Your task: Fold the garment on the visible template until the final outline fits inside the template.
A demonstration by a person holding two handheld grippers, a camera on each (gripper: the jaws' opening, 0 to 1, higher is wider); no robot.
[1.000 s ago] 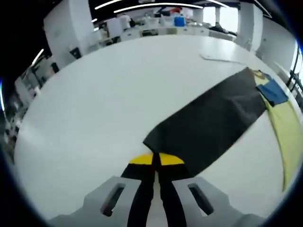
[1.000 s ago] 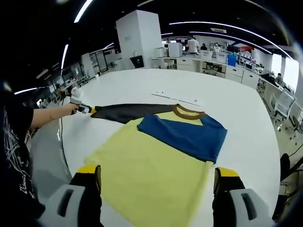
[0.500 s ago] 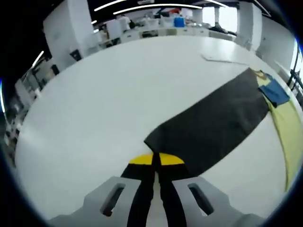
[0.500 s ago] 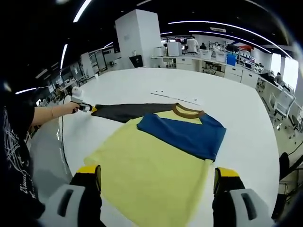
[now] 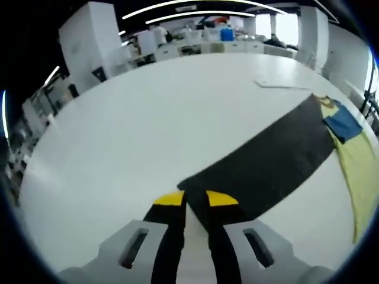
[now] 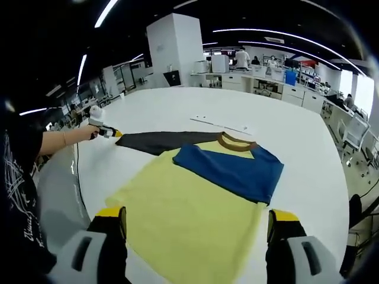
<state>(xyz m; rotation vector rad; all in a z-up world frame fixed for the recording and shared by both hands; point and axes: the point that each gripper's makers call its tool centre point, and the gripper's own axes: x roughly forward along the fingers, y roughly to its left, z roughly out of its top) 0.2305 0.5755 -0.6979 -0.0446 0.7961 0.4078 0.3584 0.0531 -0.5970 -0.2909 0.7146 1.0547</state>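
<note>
- The shirt (image 6: 195,201) lies flat on the white bench (image 6: 177,103), with a yellow body, a brown collar (image 6: 237,141) and a blue sleeve (image 6: 228,168) already folded across the chest.
- The dark sleeve (image 5: 266,168) is stretched out straight to the side, away from the body; it lies flat on the bench along its whole length.
- The left gripper (image 5: 192,198) is at the cuff end of this dark sleeve. Its jaws stand a little apart, with a narrow gap between the yellow tips, and the cuff lies just at the tips. I cannot tell if the cloth is between them or only in front of them.
- In the right gripper view, the left gripper (image 6: 106,131) is seen small at the far tip of the sleeve, held by a person's hand (image 6: 89,131).
- The right gripper (image 6: 195,228) hovers near the bottom hem of the shirt, with its jaws wide apart and holding nothing.
- A thin pale strip (image 6: 222,124) lies on the bench beyond the collar; I cannot tell what it is. I see no clear outline of a template under the shirt.
- In my judgement, the step in hand is the second sleeve fold. The next move asks the left jaws to close firmly on the cuff, lift it and carry it across onto the body, beside the blue sleeve.
</note>
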